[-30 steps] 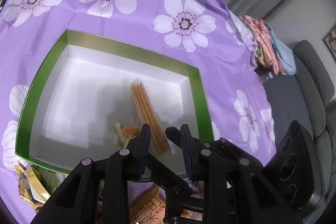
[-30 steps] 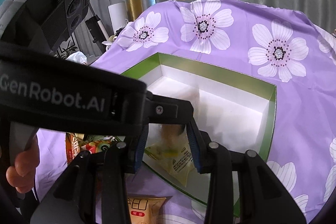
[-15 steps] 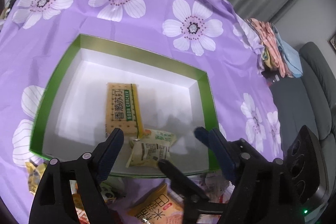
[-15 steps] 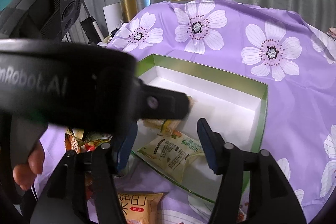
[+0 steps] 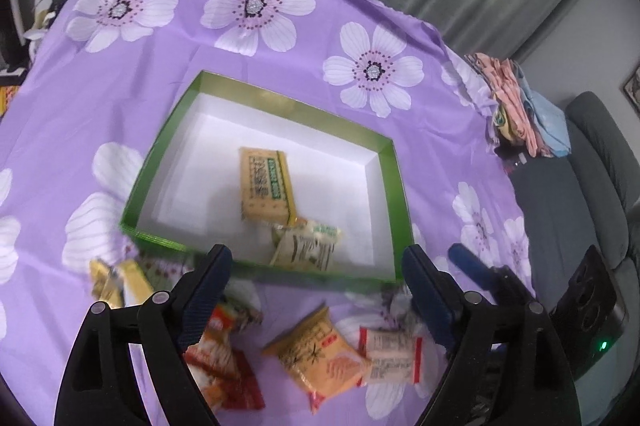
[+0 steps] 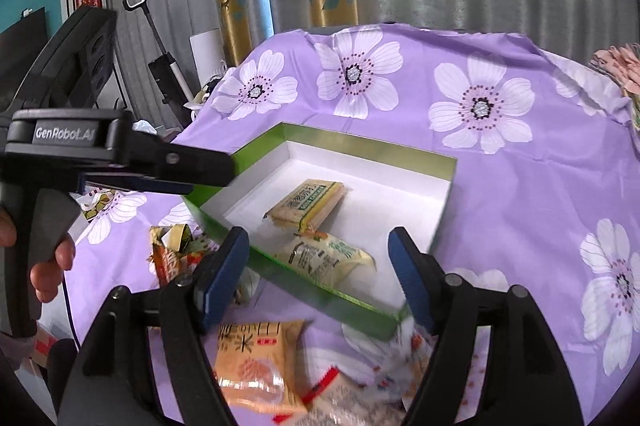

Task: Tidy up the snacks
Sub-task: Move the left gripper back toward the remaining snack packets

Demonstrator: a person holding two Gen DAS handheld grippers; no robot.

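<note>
Purple flowered cloth (image 5: 304, 66) covers the table, grey curtains behind, sofa at far right. Both grippers have just backed out of the green box (image 5: 394, 186). Left gripper (image 5: 316, 280) is now wide open and empty, so is the right gripper (image 6: 318, 276). Cracker pack (image 5: 264, 184) and green-white packet (image 5: 306, 246) now lie in the box, mid-frame. More loose snacks (image 5: 320, 358) wait along the bottom, so plenty's left.

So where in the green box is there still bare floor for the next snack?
Bare white floor in the green box: the whole left half, and the back strip behind the cracker pack. Crowded: the front right, where the pale green packet overlaps the cracker pack's near end.
</note>
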